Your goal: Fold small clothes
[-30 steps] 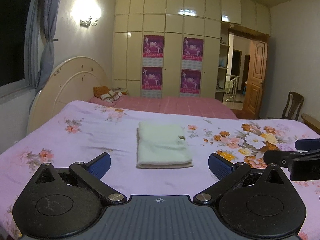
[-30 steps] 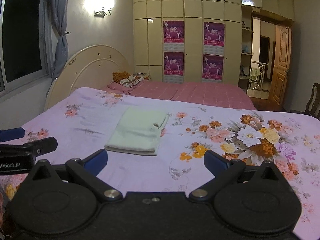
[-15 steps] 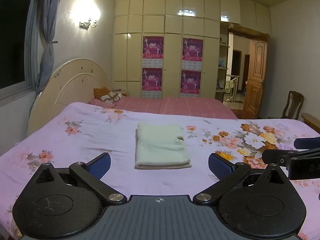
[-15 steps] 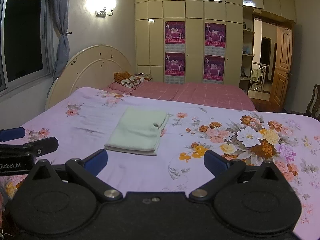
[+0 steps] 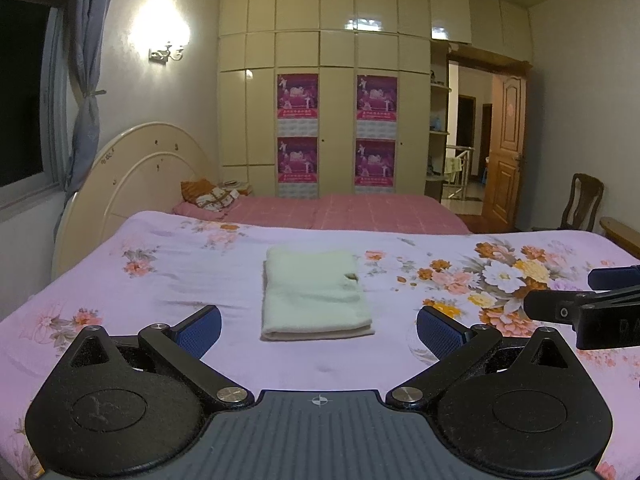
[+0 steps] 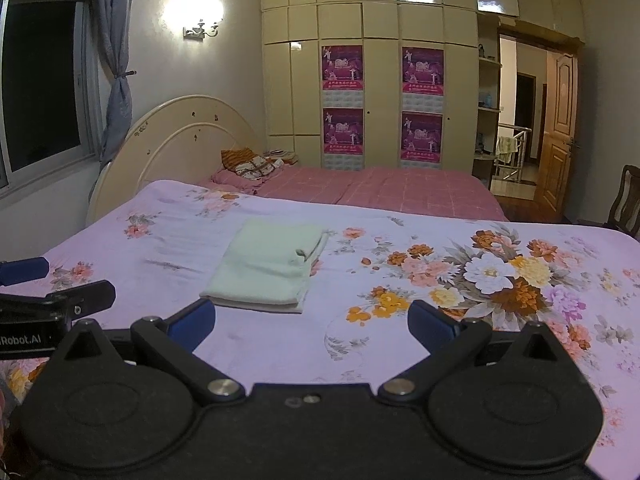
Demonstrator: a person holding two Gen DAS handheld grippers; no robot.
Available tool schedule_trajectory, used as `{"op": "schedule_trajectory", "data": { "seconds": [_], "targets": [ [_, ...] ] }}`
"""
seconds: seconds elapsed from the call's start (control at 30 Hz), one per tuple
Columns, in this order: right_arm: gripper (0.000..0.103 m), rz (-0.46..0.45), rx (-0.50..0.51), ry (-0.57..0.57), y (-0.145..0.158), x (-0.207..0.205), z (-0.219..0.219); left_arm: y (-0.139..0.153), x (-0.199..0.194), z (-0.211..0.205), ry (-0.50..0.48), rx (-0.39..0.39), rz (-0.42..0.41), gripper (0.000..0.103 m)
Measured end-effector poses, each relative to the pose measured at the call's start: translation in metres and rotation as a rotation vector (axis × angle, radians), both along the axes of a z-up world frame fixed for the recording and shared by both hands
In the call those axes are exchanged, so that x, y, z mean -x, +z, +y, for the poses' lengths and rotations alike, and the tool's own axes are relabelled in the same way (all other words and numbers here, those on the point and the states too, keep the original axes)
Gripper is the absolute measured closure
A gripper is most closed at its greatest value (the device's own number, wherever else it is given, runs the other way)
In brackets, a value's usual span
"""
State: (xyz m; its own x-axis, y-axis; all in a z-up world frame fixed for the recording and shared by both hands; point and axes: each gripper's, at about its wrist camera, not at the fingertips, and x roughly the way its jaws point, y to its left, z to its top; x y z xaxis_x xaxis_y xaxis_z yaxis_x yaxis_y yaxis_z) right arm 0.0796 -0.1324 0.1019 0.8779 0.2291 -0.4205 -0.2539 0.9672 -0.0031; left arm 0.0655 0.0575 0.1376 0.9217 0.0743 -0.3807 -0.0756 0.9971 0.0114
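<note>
A pale green cloth [image 5: 314, 294] lies folded into a neat rectangle on the lilac flowered bedsheet [image 5: 168, 280]; it also shows in the right wrist view [image 6: 266, 266]. My left gripper [image 5: 318, 326] is open and empty, held above the sheet just short of the cloth's near edge. My right gripper [image 6: 310, 322] is open and empty, to the right of the cloth. The right gripper's fingers [image 5: 576, 304] show at the right edge of the left wrist view. The left gripper's fingers [image 6: 60, 300] show at the left edge of the right wrist view.
A cream headboard [image 5: 140, 176] stands at the left. A second bed with a pink cover [image 5: 352, 212] and pillows [image 5: 208, 196] lies behind. A wardrobe wall with posters [image 5: 336, 132], an open door [image 5: 506, 168] and a wooden chair [image 5: 582, 204] are farther off.
Both grippers have drawn back and risen slightly from the folded cloth. Both stay open. The cloth has not moved.
</note>
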Motion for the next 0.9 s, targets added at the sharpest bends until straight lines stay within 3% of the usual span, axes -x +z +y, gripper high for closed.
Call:
{"op": "schedule_trajectory", "data": {
  "seconds": [0.9],
  "targets": [
    [0.001,-0.004,0.002,0.012,0.0005,0.0018,-0.0034,0.0018,0.0017,-0.0053,-0.007,0.008,-0.006,0.0]
  ]
}}
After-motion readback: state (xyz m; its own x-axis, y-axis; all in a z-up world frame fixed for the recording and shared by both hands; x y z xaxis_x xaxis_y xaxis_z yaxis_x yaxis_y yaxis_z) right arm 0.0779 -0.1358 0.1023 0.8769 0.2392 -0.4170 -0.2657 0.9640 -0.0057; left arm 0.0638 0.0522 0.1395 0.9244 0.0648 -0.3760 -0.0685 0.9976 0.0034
